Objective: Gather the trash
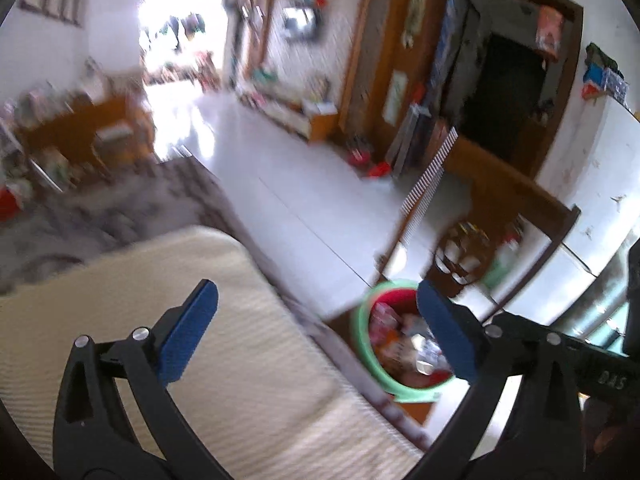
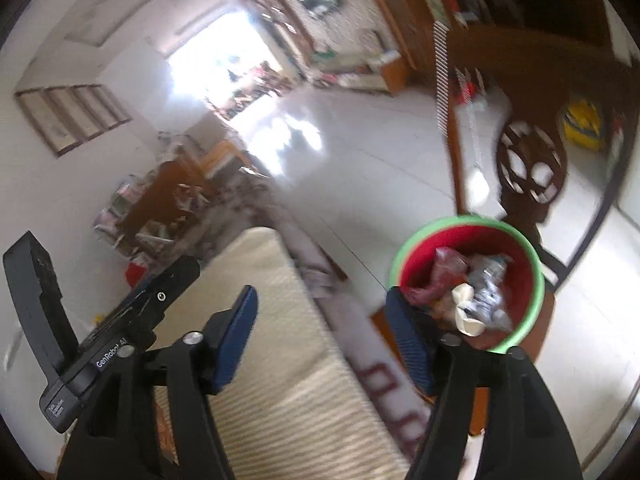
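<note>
We see the left gripper (image 1: 316,330) with its blue-padded fingers (image 1: 188,336) spread wide and nothing between them, above a cream ribbed cushion (image 1: 224,344). The right gripper (image 2: 324,340) has its fingers (image 2: 236,340) apart too, also empty. The trash bin (image 2: 532,264), red inside with a green rim, stands on the floor (image 2: 360,160) just past the cushion's right edge, beside a dark wooden chair (image 2: 528,164). In the bin lie crumpled wrappers (image 2: 444,268), a crushed clear plastic bottle (image 2: 488,280) and a white scrap (image 2: 466,312). Both views are motion-blurred.
</note>
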`<state>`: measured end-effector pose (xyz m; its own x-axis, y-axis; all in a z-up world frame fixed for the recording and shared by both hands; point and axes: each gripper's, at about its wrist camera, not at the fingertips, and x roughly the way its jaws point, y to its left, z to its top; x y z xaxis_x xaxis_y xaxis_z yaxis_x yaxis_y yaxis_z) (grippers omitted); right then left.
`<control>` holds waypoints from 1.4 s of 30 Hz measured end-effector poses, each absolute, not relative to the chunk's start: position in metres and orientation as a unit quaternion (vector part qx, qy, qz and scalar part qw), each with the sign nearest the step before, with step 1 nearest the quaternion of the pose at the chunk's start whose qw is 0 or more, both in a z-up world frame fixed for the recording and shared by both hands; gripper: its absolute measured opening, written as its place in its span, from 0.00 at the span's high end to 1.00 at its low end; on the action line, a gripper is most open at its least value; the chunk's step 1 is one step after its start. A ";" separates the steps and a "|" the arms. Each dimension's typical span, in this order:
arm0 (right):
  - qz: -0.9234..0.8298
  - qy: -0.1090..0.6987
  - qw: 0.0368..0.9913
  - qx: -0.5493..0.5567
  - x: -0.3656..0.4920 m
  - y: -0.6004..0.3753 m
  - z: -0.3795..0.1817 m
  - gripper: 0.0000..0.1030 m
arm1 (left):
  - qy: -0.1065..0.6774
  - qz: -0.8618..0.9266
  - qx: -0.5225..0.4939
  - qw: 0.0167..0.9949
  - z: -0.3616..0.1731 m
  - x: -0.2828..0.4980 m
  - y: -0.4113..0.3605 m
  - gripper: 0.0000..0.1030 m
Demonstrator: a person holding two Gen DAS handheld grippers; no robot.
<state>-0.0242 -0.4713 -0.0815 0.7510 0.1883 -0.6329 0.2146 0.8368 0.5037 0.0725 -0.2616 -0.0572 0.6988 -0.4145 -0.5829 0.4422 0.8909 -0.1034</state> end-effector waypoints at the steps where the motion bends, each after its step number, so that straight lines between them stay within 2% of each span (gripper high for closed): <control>1: -0.001 0.338 0.902 0.270 -0.025 -0.452 -0.071 0.27 | 0.298 -0.223 0.024 0.928 -0.050 0.069 -0.252 0.05; 2: 0.002 0.328 0.909 0.259 -0.026 -0.440 -0.064 0.25 | 0.280 -0.206 0.027 0.937 -0.040 0.063 -0.234 0.05; 4: 0.007 0.301 0.925 0.230 -0.028 -0.411 -0.049 0.15 | 0.257 -0.187 0.028 0.948 -0.027 0.055 -0.209 0.05; 7: 0.004 0.249 0.952 0.179 -0.034 -0.366 -0.030 0.07 | 0.218 -0.157 0.020 0.963 -0.007 0.041 -0.167 0.05; 10: -0.006 0.179 0.975 0.133 -0.046 -0.322 -0.015 0.07 | 0.186 -0.112 0.012 0.976 0.009 0.028 -0.131 0.05; 12: -0.016 0.162 0.981 0.106 -0.049 -0.302 -0.012 0.07 | 0.177 -0.089 0.008 0.980 0.015 0.024 -0.114 0.05; 16: 0.016 0.200 0.971 0.134 -0.041 -0.284 -0.019 0.07 | 0.176 -0.076 -0.007 0.982 0.023 0.019 -0.085 0.05; 27: -0.039 0.179 0.971 0.153 -0.050 -0.270 -0.021 0.07 | 0.164 -0.069 -0.047 0.983 0.025 -0.003 -0.040 0.05; 42: -0.038 0.193 0.968 0.156 -0.053 -0.258 -0.023 0.07 | 0.175 -0.067 -0.030 0.982 0.025 -0.008 -0.037 0.05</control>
<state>-0.0530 -0.2577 -0.0231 0.9223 -0.0140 -0.3863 0.1348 0.9483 0.2875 -0.0076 -0.0369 0.0249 0.9295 -0.1420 -0.3404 0.1213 0.9893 -0.0815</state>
